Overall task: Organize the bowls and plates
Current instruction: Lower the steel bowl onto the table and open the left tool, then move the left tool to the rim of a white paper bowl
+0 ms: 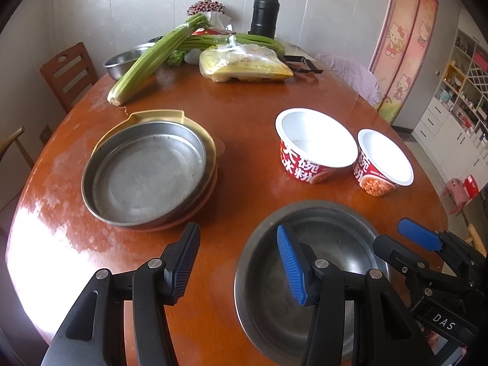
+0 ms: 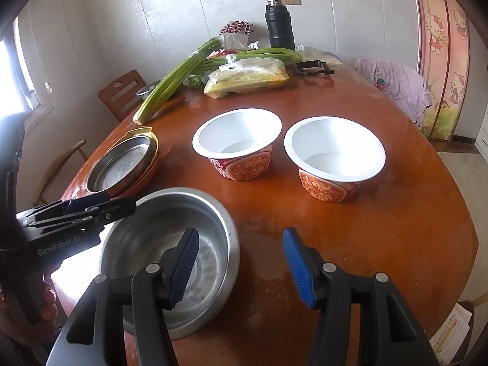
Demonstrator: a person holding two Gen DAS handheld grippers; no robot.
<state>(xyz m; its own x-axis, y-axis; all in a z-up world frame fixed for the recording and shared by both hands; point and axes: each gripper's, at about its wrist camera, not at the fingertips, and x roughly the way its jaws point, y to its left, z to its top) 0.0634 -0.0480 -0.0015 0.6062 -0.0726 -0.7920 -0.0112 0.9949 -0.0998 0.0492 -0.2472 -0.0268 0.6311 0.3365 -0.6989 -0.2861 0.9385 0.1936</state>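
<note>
A metal bowl (image 1: 323, 244) (image 2: 158, 228) sits at the near table edge. My left gripper (image 1: 238, 262) is open and empty above its left rim. My right gripper (image 2: 241, 265) is open and empty above its right rim; it also shows in the left wrist view (image 1: 418, 235). A steel pan (image 1: 146, 174) (image 2: 122, 164) rests stacked on a yellow plate (image 1: 158, 116) and an orange plate (image 1: 195, 210) at the left. Two red-and-white paper bowls (image 1: 315, 143) (image 1: 385, 160) stand upright at the right, also in the right wrist view (image 2: 238, 140) (image 2: 334, 152).
Celery stalks (image 1: 152, 61), a yellow plastic bag (image 1: 244, 67), a steel basin (image 1: 122, 61), a black flask (image 1: 264, 12) and a black tool (image 1: 302, 65) lie at the far end. A wooden chair (image 1: 68, 73) stands at the left. Lilac cloth (image 1: 357, 76) hangs at the right.
</note>
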